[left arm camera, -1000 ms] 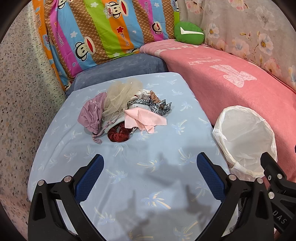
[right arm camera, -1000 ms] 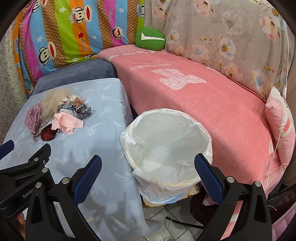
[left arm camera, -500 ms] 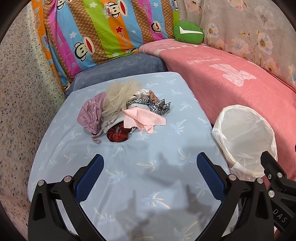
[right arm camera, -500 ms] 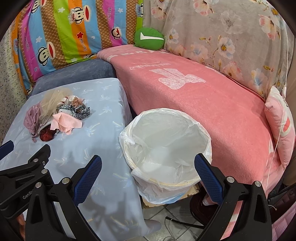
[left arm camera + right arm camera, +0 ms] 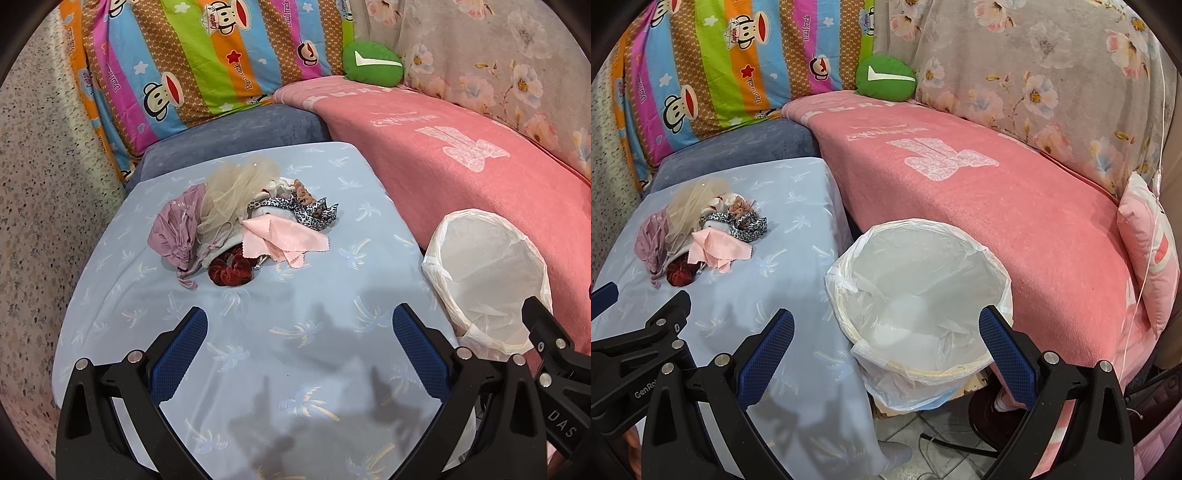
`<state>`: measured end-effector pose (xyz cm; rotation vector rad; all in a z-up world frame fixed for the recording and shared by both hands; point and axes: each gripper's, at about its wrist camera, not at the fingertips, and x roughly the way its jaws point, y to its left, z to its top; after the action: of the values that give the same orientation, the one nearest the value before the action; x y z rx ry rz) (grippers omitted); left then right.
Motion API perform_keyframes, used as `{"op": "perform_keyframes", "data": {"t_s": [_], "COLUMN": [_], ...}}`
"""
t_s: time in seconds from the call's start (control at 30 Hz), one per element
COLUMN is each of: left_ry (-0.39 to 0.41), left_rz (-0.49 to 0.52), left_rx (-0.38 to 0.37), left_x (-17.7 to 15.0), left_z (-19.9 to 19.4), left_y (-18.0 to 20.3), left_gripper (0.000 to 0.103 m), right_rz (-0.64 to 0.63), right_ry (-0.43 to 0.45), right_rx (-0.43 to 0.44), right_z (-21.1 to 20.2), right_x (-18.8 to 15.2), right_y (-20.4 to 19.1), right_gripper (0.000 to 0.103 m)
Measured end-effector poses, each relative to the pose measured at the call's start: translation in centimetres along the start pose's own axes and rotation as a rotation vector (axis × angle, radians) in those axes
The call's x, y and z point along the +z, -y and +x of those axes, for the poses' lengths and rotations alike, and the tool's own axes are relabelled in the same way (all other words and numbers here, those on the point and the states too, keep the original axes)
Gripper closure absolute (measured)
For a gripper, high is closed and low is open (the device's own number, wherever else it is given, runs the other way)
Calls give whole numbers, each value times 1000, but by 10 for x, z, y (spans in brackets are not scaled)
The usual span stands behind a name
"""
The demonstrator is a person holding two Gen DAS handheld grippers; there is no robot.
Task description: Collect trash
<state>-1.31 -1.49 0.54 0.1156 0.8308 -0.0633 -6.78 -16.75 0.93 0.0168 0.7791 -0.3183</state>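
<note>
A heap of fabric trash lies on the light blue table [image 5: 295, 332]: a pink cloth [image 5: 280, 240], a dark red scrunchie [image 5: 231, 267], a mauve pouch [image 5: 177, 229], beige netting [image 5: 236, 188] and a leopard-print band [image 5: 306, 208]. The heap also shows in the right wrist view, with the pink cloth [image 5: 716, 247]. A bin lined with a white bag [image 5: 919, 280] stands right of the table; it also shows in the left wrist view [image 5: 487, 280]. My left gripper [image 5: 299, 332] is open and empty, short of the heap. My right gripper [image 5: 886, 332] is open and empty over the bin's near rim.
A pink blanket [image 5: 979, 177] covers the sofa behind the bin. A green cushion [image 5: 884, 77], a striped monkey-print cloth [image 5: 207, 62] and a floral cover [image 5: 1034, 74] stand at the back. A pink pillow [image 5: 1148, 243] lies at the right. Cables lie on the tiled floor [image 5: 934, 439].
Both views have shifted slightly; the heap sits a little lower and nearer in the left wrist view. Both grippers stay open and empty.
</note>
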Motion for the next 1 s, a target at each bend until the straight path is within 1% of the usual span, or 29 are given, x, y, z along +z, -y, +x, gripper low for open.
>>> {"op": "perform_keyframes", "data": {"t_s": [0.13, 0.23, 0.33, 0.47, 0.6, 0.77, 1.0], "left_ry": [1, -5, -10, 1, 5, -5, -28], "left_rz": [7, -6, -30, -43, -72, -131, -162], "left_rx": [-6, -10, -18, 2, 26, 27, 42], "left_x": [3, 6, 11, 19, 29, 39, 53], "left_z": [6, 13, 20, 31, 46, 66, 98], "left_y": [-3, -11, -23, -44, -70, -106, -155], "left_gripper": [7, 7, 7, 7, 7, 7, 7], "right_rz": [2, 5, 12, 22, 7, -21, -73], "right_ry": [3, 8, 4, 8, 17, 33, 66], "right_rx": [-7, -14, -13, 6, 26, 58, 138], "right_z": [3, 7, 14, 20, 28, 39, 54], "right_x": [4, 7, 11, 19, 30, 46, 75], "right_y": [-5, -8, -12, -22, -43, -75, -135], "right_gripper": [6, 6, 6, 6, 6, 6, 6]}}
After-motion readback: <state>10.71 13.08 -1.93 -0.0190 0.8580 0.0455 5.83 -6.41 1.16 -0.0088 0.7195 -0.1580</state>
